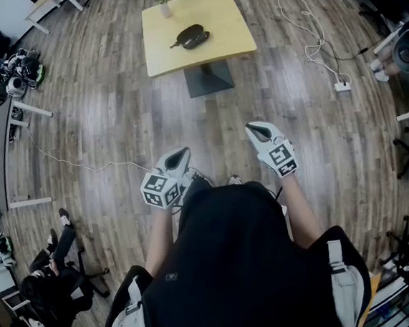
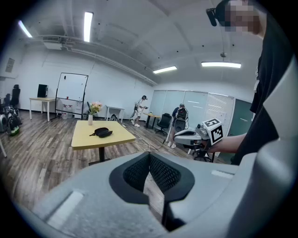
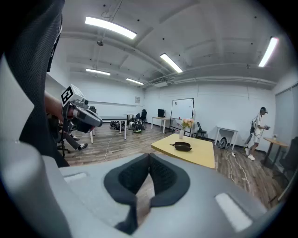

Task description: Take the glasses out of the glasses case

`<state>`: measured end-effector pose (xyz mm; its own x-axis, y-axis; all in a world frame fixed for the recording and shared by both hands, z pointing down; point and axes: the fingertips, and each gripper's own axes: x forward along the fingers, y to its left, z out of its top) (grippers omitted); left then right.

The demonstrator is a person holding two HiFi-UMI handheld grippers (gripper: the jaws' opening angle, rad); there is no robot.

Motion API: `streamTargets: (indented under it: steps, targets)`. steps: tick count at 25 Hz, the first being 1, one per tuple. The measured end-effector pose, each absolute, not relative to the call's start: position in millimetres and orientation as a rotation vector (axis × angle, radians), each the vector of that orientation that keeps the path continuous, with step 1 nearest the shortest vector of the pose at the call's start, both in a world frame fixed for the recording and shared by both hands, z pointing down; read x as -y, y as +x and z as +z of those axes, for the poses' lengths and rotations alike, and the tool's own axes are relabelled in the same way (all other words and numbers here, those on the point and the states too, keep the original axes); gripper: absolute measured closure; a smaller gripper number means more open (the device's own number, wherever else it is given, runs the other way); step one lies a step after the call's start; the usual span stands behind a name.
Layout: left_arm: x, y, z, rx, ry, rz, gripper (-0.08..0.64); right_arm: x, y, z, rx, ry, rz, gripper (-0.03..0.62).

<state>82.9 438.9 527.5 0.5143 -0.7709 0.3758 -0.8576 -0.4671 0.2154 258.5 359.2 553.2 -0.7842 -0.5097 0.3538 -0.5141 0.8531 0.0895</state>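
Glasses case (image 1: 192, 36) work has not begun, as far as these views show, and every step of the task is left to do.

Wooden floor (image 1: 112, 96) fills most of the head view, and a wide stretch of it lies between the person and the yellow worktop (image 1: 227, 20), which stands on a single dark pedestal well ahead of them. The person stands back from it with both arms drawn in close to the body.

The left gripper (image 1: 180, 154) is held low in front of the torso. Its own view shows the jaws together at the tips, with only floor visible through the gap below them. The right gripper (image 1: 257, 128) is just beside it at the same height, its jaws likewise together on nothing. Both point roughly towards the worktop.

The dark case lies near the middle of the worktop, untouched and well apart from both grippers. It is too small in every view to tell whether its lid is up or whether the glasses show. A small vase of flowers (image 1: 165, 9) stands at the far left corner, clear of the case.

My reading is that the approach, the opening and the lifting out all remain.
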Motion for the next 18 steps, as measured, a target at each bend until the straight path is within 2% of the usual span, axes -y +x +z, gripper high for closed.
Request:
streamTargets:
  steps: [11, 18]
  targets:
    - [-438.4, 108.0, 537.3, 1.309, 2.384, 0.328, 0.549, -367.9, 277.0, 561.1, 2.651, 0.756, 0.035, 0.589]
    - [-437.2, 98.1, 536.3, 1.337, 2.363, 0.330, 0.549, -364.0, 269.3, 566.1, 2.648, 0.735, 0.051, 0.589]
